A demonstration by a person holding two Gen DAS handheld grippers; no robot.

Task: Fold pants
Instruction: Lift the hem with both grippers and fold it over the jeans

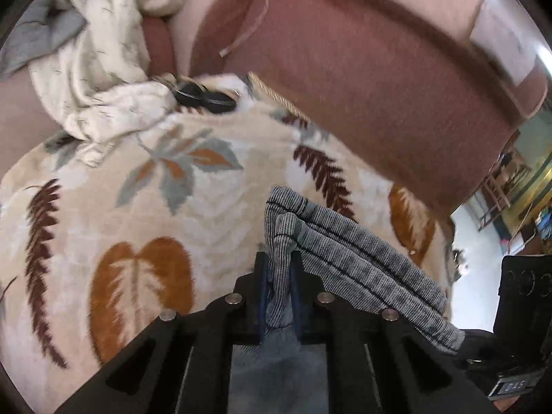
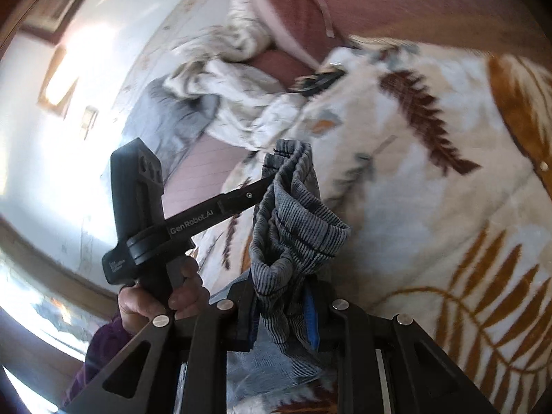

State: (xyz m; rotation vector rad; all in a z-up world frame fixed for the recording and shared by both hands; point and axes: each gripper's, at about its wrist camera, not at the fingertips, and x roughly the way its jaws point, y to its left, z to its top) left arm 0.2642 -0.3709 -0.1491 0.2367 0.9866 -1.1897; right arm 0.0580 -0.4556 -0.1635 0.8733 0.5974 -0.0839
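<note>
The grey ribbed pants (image 1: 358, 269) hang bunched in folds above a leaf-patterned blanket (image 1: 138, 186). My left gripper (image 1: 278, 262) is shut on one end of the pants, cloth pinched between its blue pads. My right gripper (image 2: 281, 296) is shut on the other end of the pants (image 2: 293, 220). In the right wrist view the left gripper (image 2: 265, 181) shows from the side, held by a hand, its fingers clamped on the pants' edge. The two grippers are close together and the pants span between them.
A crumpled cream sheet (image 1: 89, 69) and a grey cloth (image 1: 38, 34) lie at the back left. A black object (image 1: 203, 96) rests on the blanket's far edge. A reddish-brown sofa back (image 1: 362, 69) curves behind. A room with furniture (image 1: 510, 186) shows at right.
</note>
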